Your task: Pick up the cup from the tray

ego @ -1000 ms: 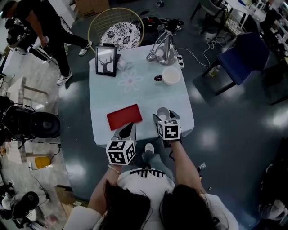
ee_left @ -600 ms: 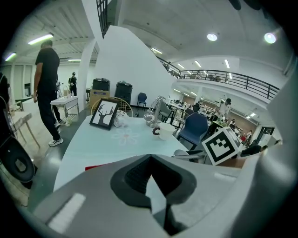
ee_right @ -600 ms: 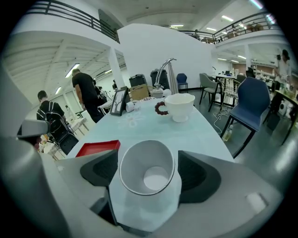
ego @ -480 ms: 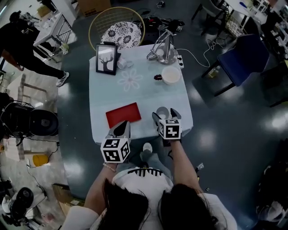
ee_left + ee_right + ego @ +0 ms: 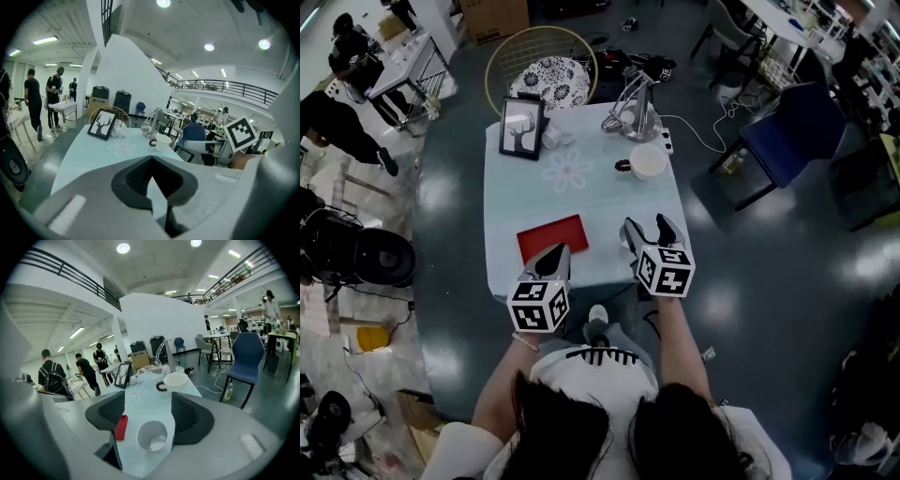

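Note:
A white cup stands upright and empty on the pale table, to the right of the red tray, not on it. My right gripper hovers over the cup, open, and its dark pads are wide on either side without touching it. In the head view the cup is hidden under that gripper. The red tray shows just left of the cup. My left gripper is shut and empty near the tray's front edge, and it points along the table.
At the far end stand a framed deer picture, a white bowl with a dark ring beside it, and a metal stand. A wicker chair sits behind the table and a blue chair to the right.
My right gripper has shifted over the cup, which showed between its jaws in the head view before and is now covered. The left gripper stays at the front edge.

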{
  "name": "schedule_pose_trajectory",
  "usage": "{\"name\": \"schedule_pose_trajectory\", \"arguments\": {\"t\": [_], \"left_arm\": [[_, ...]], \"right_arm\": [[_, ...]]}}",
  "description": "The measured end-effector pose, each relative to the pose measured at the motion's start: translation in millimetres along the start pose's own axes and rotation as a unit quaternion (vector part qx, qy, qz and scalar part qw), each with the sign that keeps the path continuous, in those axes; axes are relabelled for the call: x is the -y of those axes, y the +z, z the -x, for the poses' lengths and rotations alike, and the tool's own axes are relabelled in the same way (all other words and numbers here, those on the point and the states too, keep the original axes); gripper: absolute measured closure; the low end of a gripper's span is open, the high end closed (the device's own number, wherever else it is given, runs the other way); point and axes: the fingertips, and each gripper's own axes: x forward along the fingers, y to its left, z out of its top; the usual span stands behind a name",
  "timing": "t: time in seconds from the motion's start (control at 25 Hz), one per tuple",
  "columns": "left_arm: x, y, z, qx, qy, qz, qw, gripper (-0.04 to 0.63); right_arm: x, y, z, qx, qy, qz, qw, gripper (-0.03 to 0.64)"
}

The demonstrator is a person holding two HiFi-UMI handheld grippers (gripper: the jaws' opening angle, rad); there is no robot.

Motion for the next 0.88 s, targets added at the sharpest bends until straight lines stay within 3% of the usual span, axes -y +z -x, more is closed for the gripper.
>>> {"name": "schedule_pose_trajectory", "arguments": {"t": [0.32,0.48,0.64,0.88], "left_arm": [[6.5,12.3,12.5,0.035,-0.009,0.001,0.9994,0.594],[6.2,14.0,19.8,0.046,-0.008,0.005,0.9989,0.594],[4.0,14.7,24.5,0.049,-0.007,0.011,0.9987,0.594],[7.3,12.8,26.0,0.054,-0.013,0.009,0.9984,0.594]], "right_arm": [[-17.5,16.1,27.1,0.026,-0.007,0.026,0.999,0.442],[-20.7,4.8,34.4,0.015,-0.013,0.039,0.999,0.468],[-21.3,5.4,42.1,0.019,-0.030,0.047,0.998,0.585],[-33.9,8.5,46.5,0.030,-0.021,0.054,0.998,0.592]]}}
